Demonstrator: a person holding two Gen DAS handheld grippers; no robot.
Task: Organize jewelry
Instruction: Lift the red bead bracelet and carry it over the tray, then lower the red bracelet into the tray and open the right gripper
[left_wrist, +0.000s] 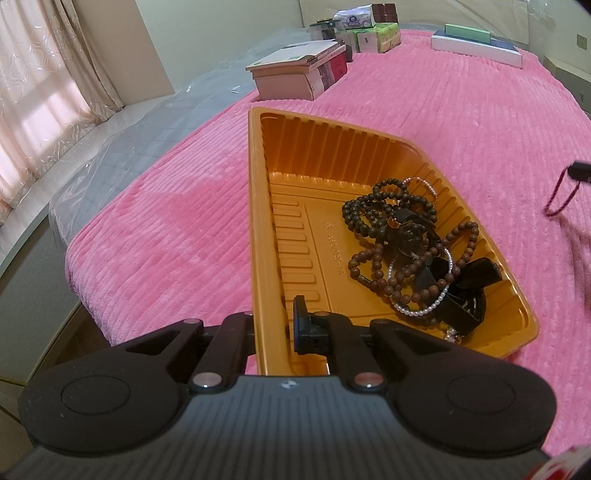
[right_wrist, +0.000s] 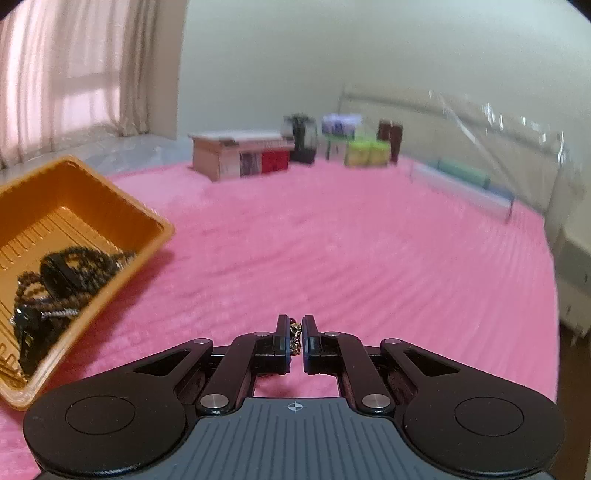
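An orange plastic tray (left_wrist: 258, 206) lies on the pink bedspread and holds a heap of jewelry (left_wrist: 410, 247): brown bead strands, a pearl bracelet and black pieces. My left gripper (left_wrist: 273, 325) is shut on the tray's near left wall, one finger inside and one outside. In the right wrist view the same tray (right_wrist: 155, 225) sits at the left. My right gripper (right_wrist: 294, 334) is shut on a small gold chain piece with a red bead (right_wrist: 295, 332), held above the bedspread. In the left wrist view, a dark red cord (left_wrist: 561, 195) hangs from a black tip at the right edge.
The pink bedspread (right_wrist: 351, 251) stretches wide to the right of the tray. A stack of books (left_wrist: 299, 70), tissue packs and small boxes (left_wrist: 369, 33) stand at the far side. A flat white and green box (left_wrist: 476, 44) lies far right. The bed edge drops off at the left.
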